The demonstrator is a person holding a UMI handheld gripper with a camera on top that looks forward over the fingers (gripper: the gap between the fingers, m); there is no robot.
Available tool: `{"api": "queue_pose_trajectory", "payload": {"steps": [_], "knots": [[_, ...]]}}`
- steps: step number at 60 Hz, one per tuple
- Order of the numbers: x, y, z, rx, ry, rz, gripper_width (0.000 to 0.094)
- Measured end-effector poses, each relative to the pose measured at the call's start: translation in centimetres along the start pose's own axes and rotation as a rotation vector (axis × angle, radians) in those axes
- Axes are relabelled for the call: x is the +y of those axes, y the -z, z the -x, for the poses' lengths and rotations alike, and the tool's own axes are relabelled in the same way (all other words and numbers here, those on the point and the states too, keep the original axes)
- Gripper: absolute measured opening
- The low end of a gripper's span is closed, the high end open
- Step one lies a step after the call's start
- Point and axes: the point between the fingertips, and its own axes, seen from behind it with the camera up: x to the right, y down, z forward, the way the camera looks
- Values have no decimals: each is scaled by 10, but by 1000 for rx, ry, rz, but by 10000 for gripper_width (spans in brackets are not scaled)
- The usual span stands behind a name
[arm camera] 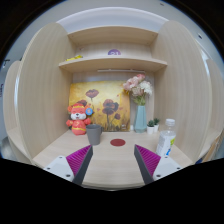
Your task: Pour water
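A clear plastic water bottle [168,136] with a white cap stands on the wooden desk [112,165], beyond my right finger and to its right. A grey cup [94,134] stands farther back on the left, next to an orange fox toy [77,119]. A small red coaster [118,143] lies on the desk ahead, between and beyond the fingers. My gripper [112,162] is open, its purple pads wide apart with only bare desk between them.
A blue vase with pink flowers [139,100] stands at the back right, before a flower painting [105,104]. A small potted plant [153,126] sits beside the vase. Above is a shelf [112,62] with small items. Wooden side panels wall in the desk.
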Motion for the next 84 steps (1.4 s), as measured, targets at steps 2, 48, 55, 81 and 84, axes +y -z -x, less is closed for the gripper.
{"api": "queue_pose_trajectory", "payload": {"steps": [2,48,55,81,84], "knots": [[4,-2,-6,5,-11,7,863],[34,-115,-236,238,1,8,839],[37,-131,-240,236,16,-1,721],[42,-140,-237,227,28,-6,366],[41,-141,-236,235,63,3,366]]}}
